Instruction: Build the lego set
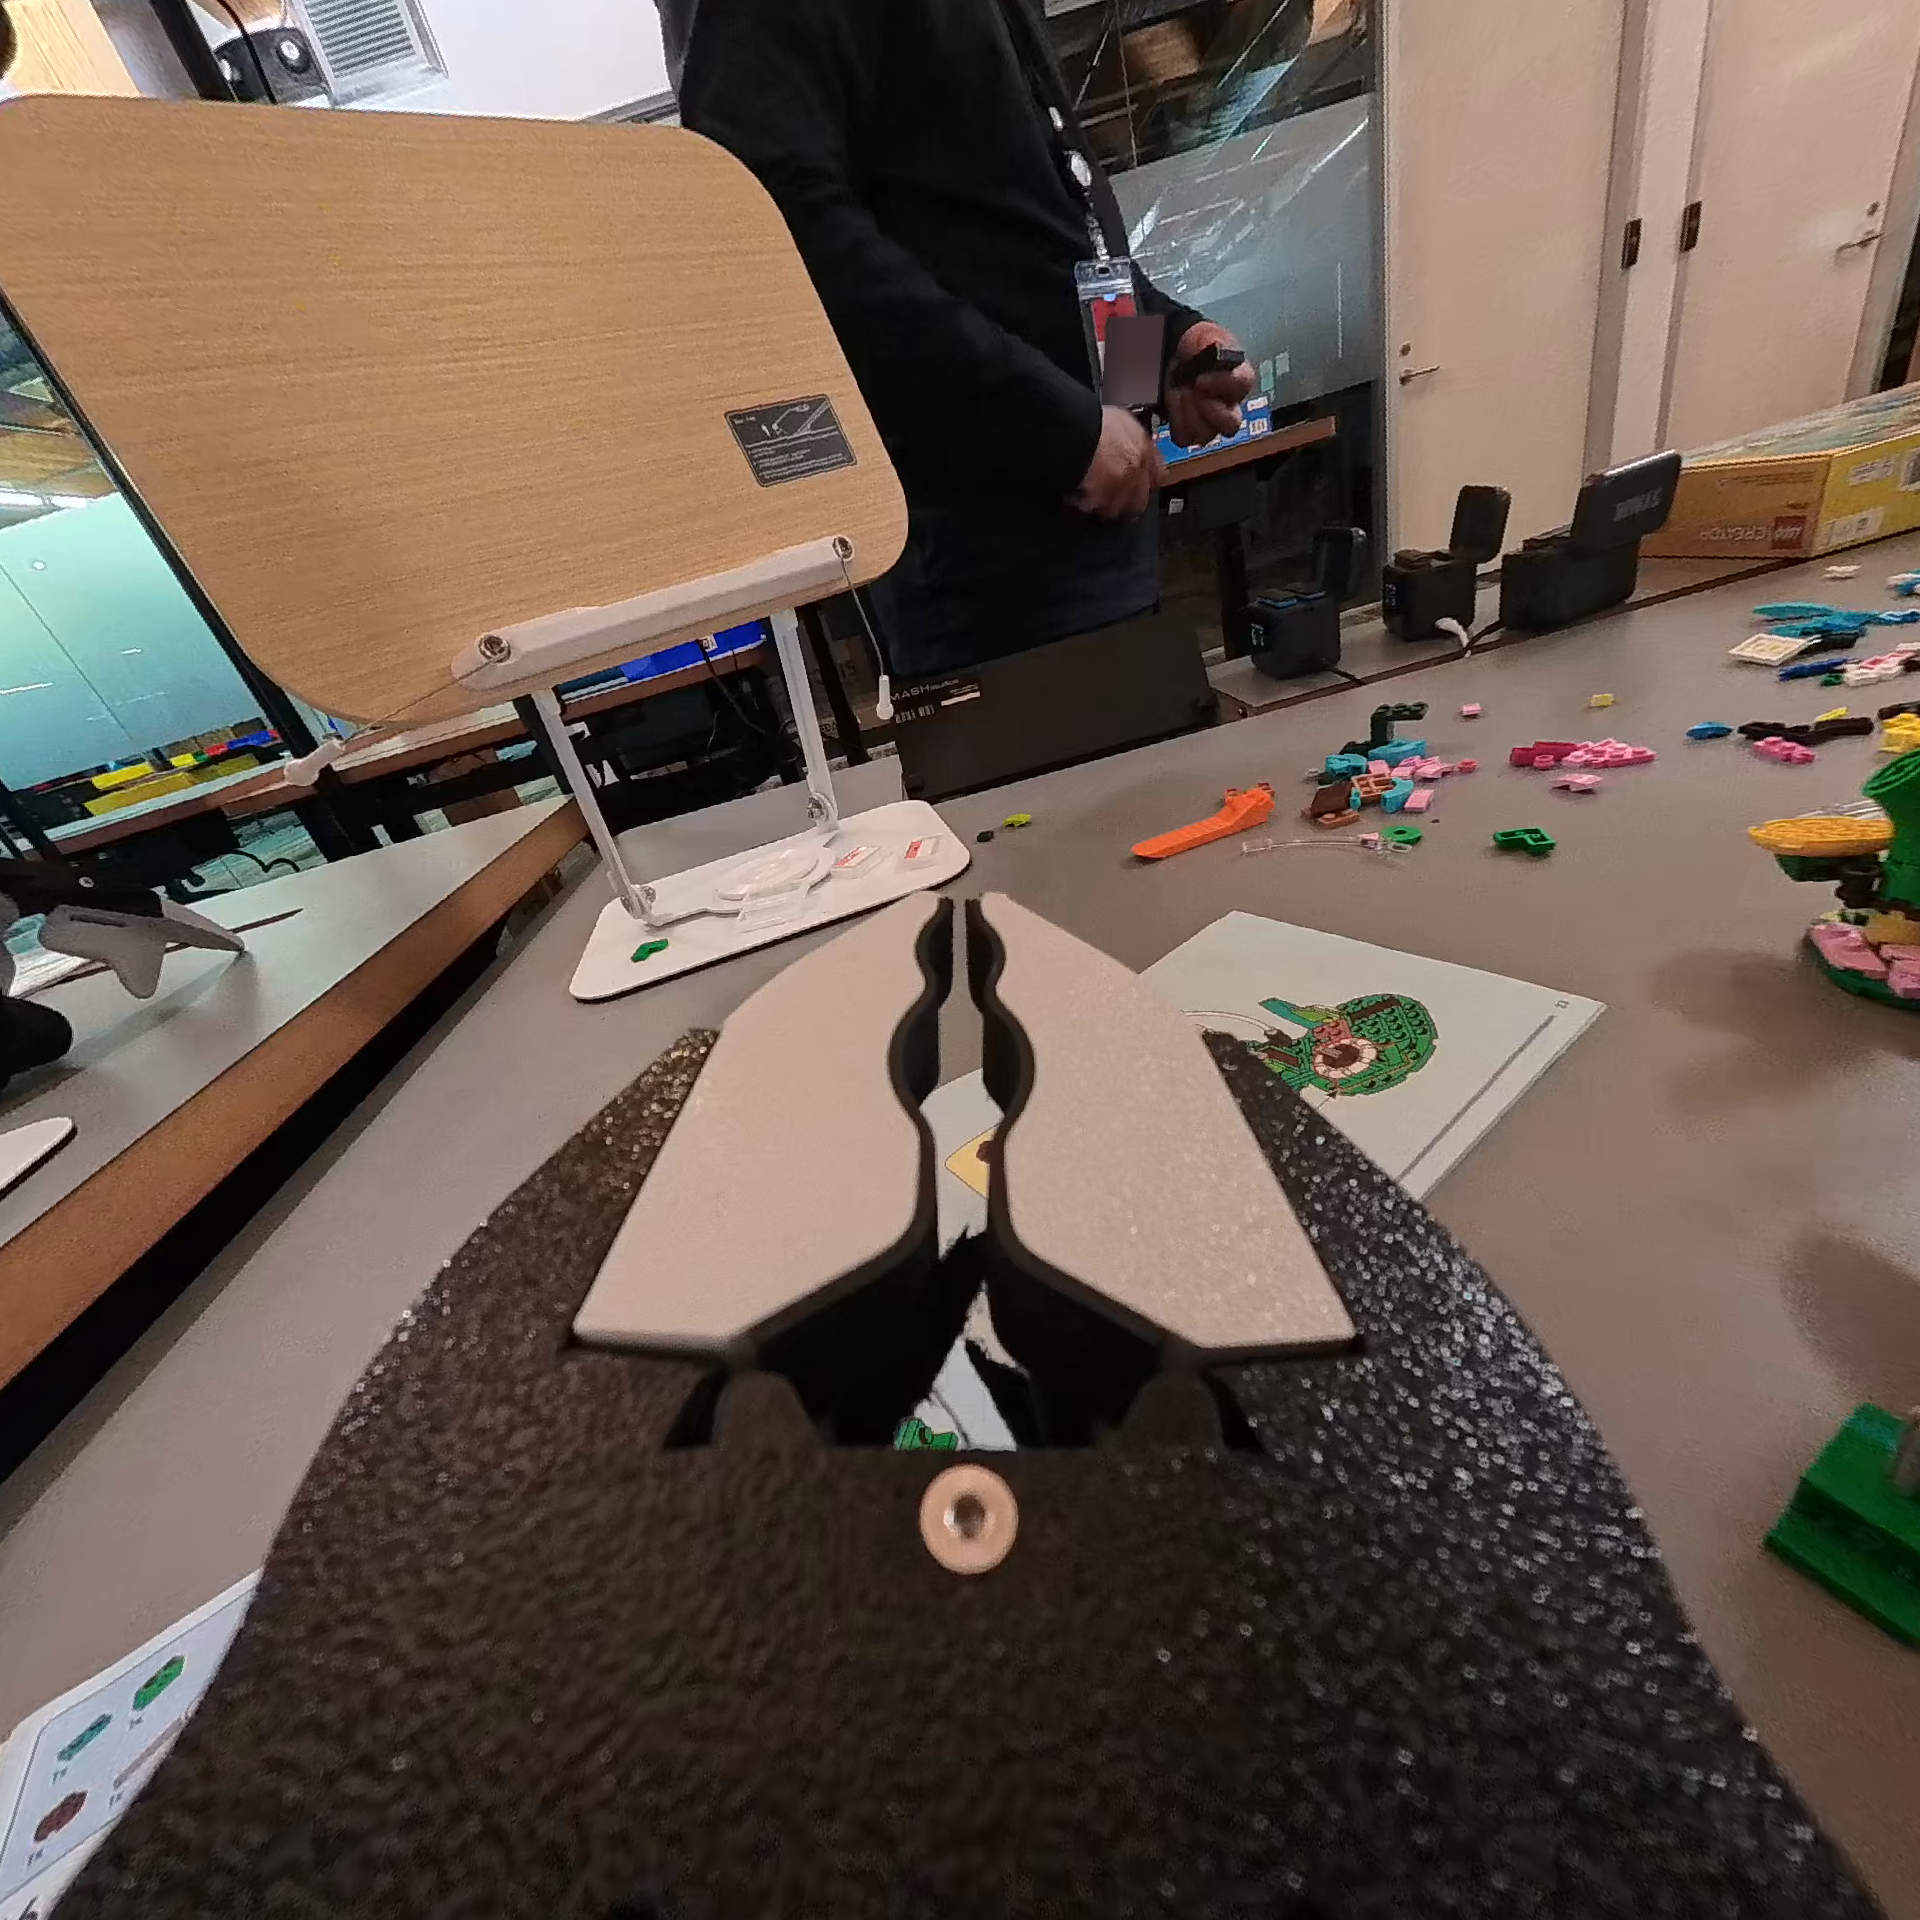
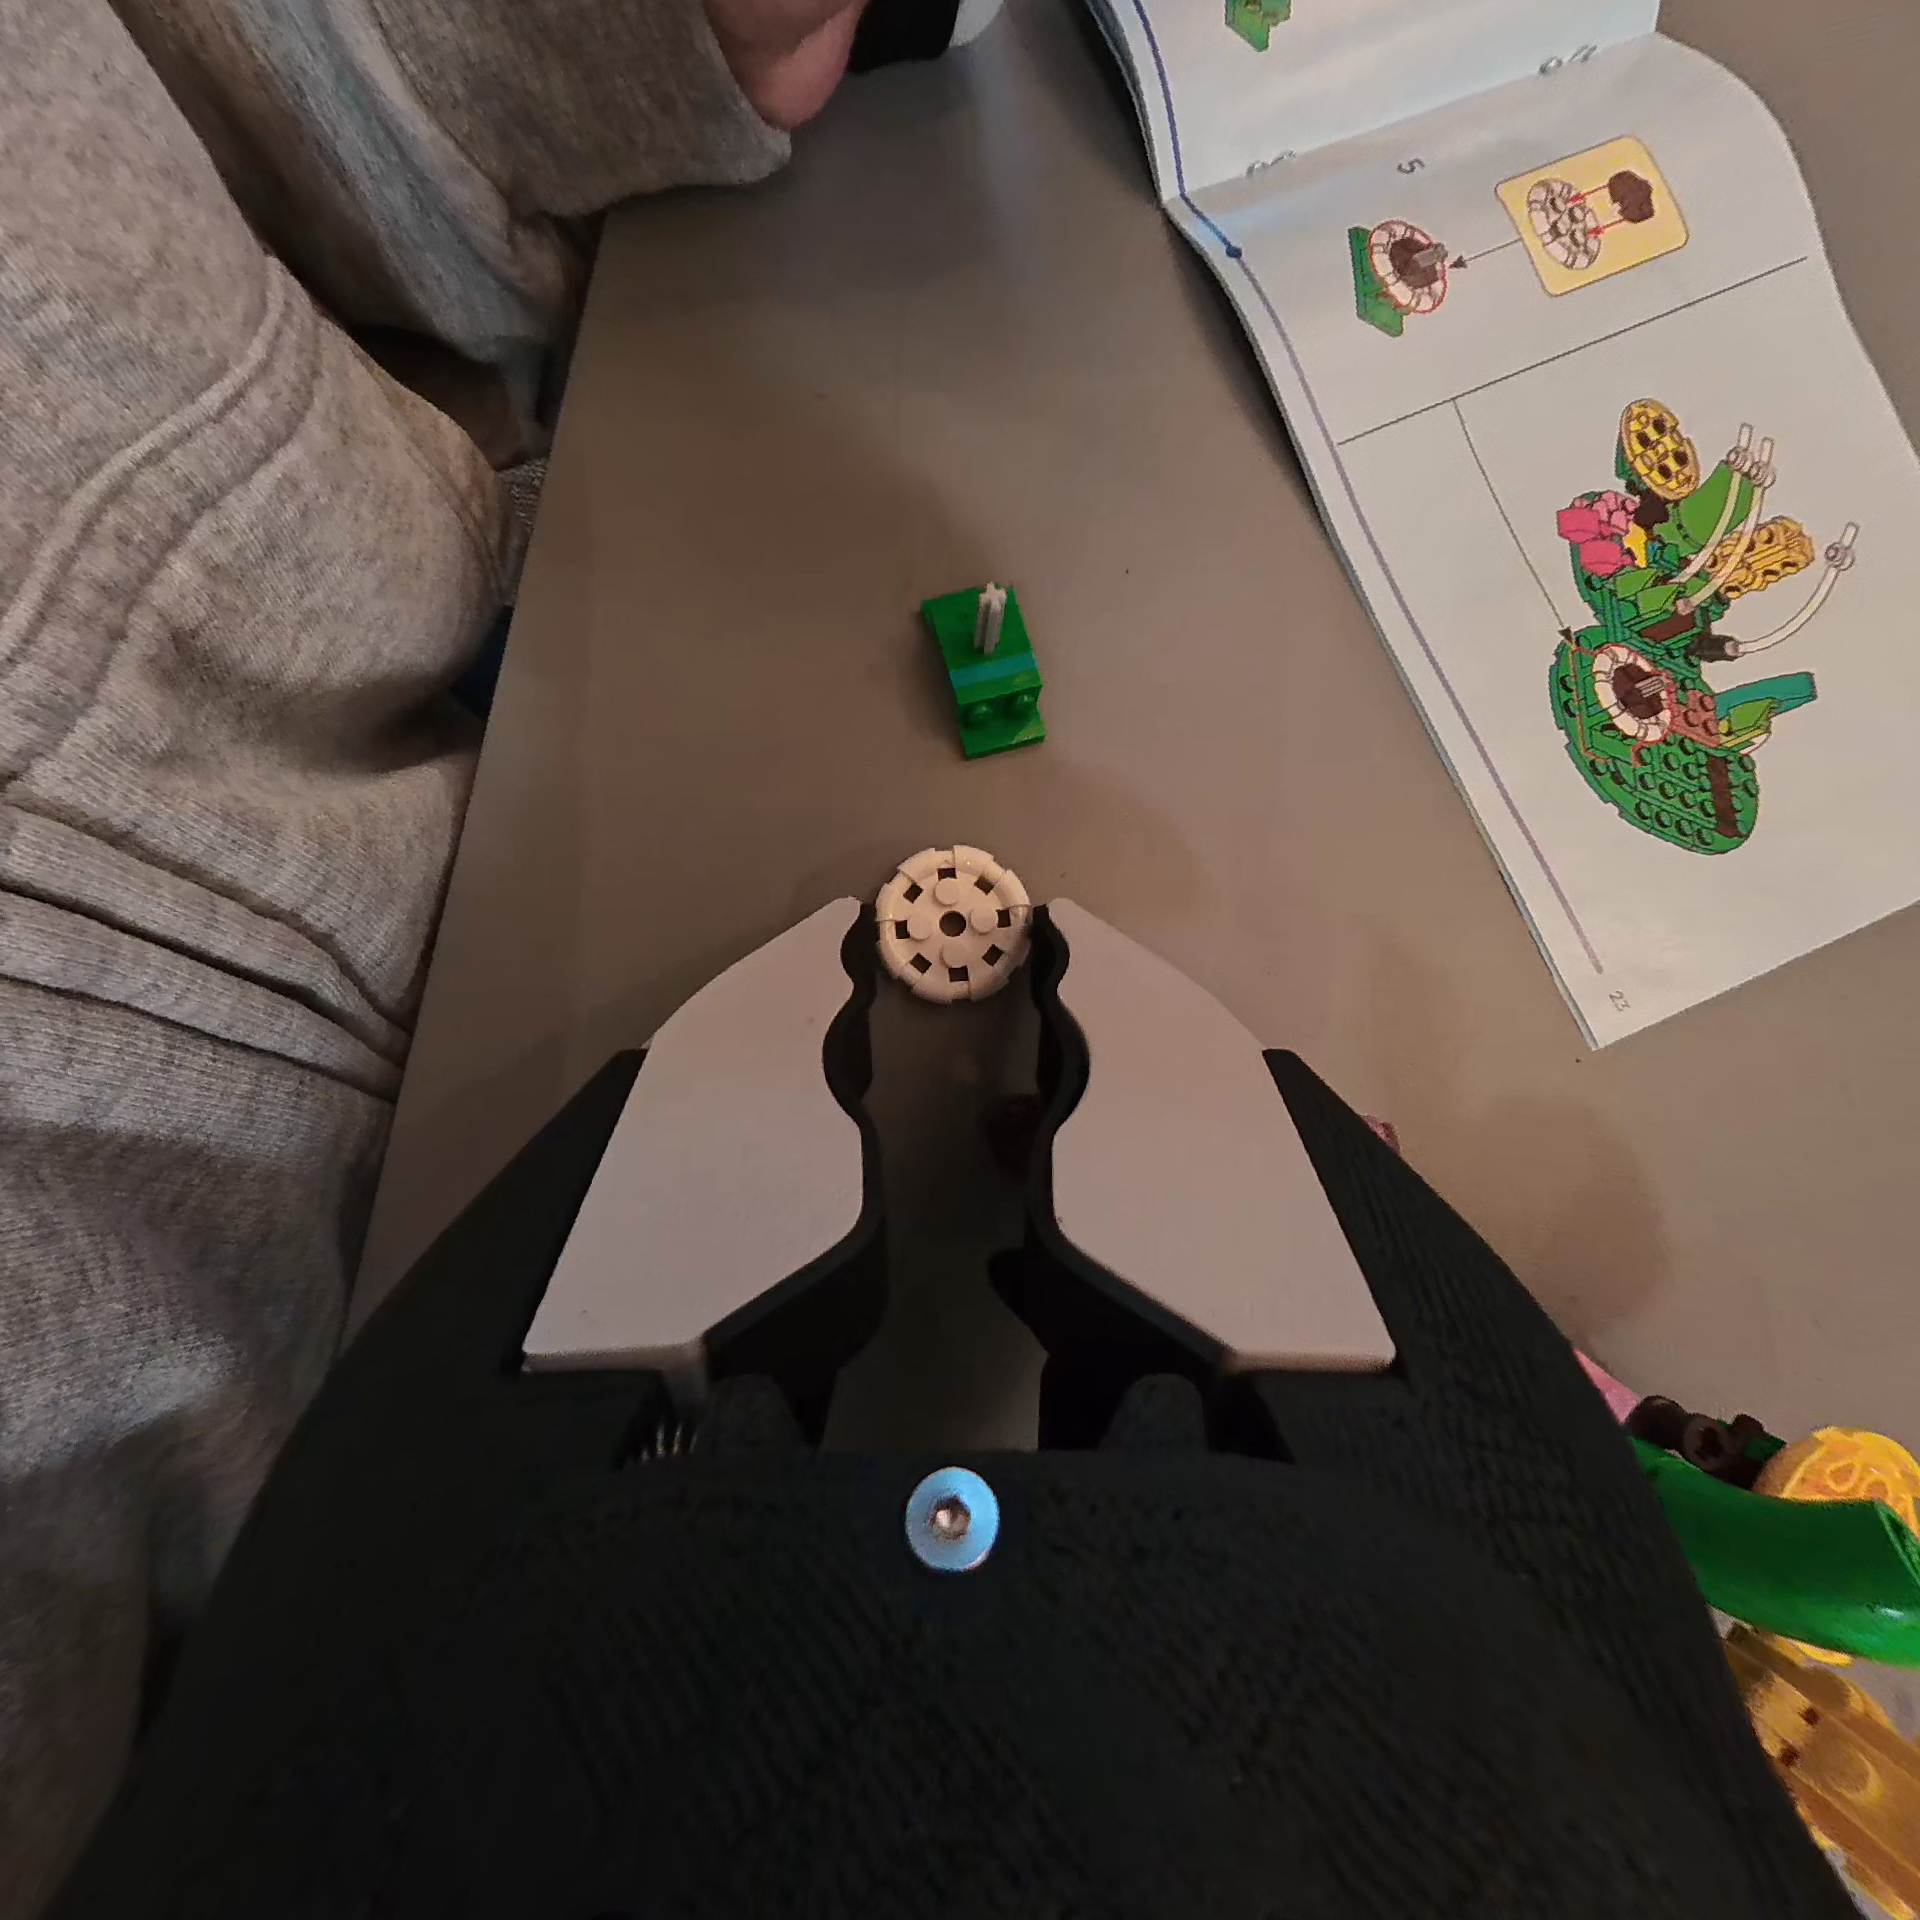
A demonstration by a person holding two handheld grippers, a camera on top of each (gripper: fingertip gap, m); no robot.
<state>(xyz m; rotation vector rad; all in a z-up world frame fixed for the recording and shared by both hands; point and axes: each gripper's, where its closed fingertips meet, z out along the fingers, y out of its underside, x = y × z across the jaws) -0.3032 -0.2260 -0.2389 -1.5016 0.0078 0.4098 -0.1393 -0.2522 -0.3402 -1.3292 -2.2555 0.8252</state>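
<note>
On the grey table (image 2: 727, 416), the right gripper (image 2: 953, 920) has its two fingertips clamped on a white round studded brick piece (image 2: 953, 925), one pad against each side of it. Just ahead of that piece, apart from it, stands a small green brick assembly (image 2: 985, 670) with a pale upright peg on top; bare table lies between the two. An open instruction booklet (image 2: 1507, 499) lies to the right, well clear of the fingers. A person's grey-sleeved arm (image 2: 208, 623) runs along the left, covering the table's near edge. Low on the right sits part of a green and yellow brick model (image 2: 1808, 1558), close beside the gripper body.

Above the same booklet (image 1: 1382, 1039), the left gripper (image 1: 959, 914) hovers with its jaws together and nothing between them. Ahead and to its left stands a wooden book stand (image 1: 416, 395) on a white base (image 1: 769, 904), a small green brick (image 1: 649, 949) lying on that base. Beyond, to the right, an orange brick separator (image 1: 1200, 826) and scattered pink, blue and green loose bricks (image 1: 1392, 774) litter the tabletop, with open grey surface between them and the booklet. A green brick block (image 1: 1860, 1527) sits at the right edge, and a person in dark clothing (image 1: 935, 312) stands at the far side of the table, by black charging cases (image 1: 1455, 571) and a yellow box (image 1: 1787, 488).
</note>
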